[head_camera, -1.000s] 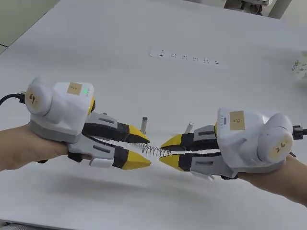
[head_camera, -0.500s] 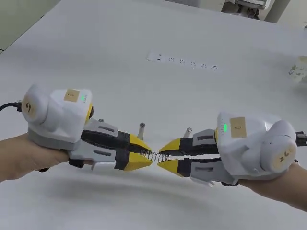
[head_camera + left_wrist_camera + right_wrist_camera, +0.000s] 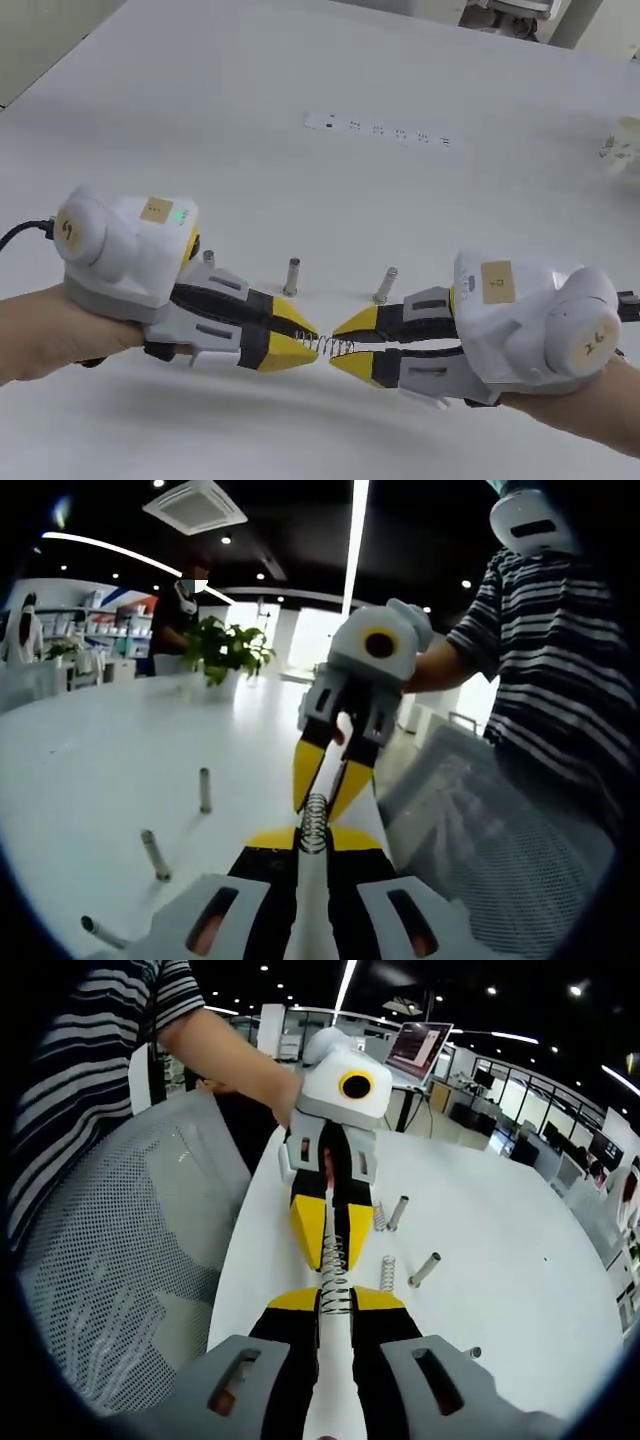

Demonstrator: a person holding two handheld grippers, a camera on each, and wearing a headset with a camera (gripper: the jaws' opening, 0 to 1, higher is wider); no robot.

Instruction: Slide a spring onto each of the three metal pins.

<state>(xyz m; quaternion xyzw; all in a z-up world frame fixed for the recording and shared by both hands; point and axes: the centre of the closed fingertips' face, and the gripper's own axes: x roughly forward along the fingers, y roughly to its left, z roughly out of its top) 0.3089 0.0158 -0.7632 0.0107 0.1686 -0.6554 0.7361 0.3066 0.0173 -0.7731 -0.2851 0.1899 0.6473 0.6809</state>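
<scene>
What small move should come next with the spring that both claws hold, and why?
Probably open the left claw. Both it and the right claw are shut on one spring, held level above the table, while the middle pin stands upright just behind. The spring needs one free end to slip over a pin.

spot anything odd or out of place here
One thing: the spring is clamped at both ends, between the left gripper and the right gripper, in the air near the pins. Nothing looks spilled or damaged.
</scene>
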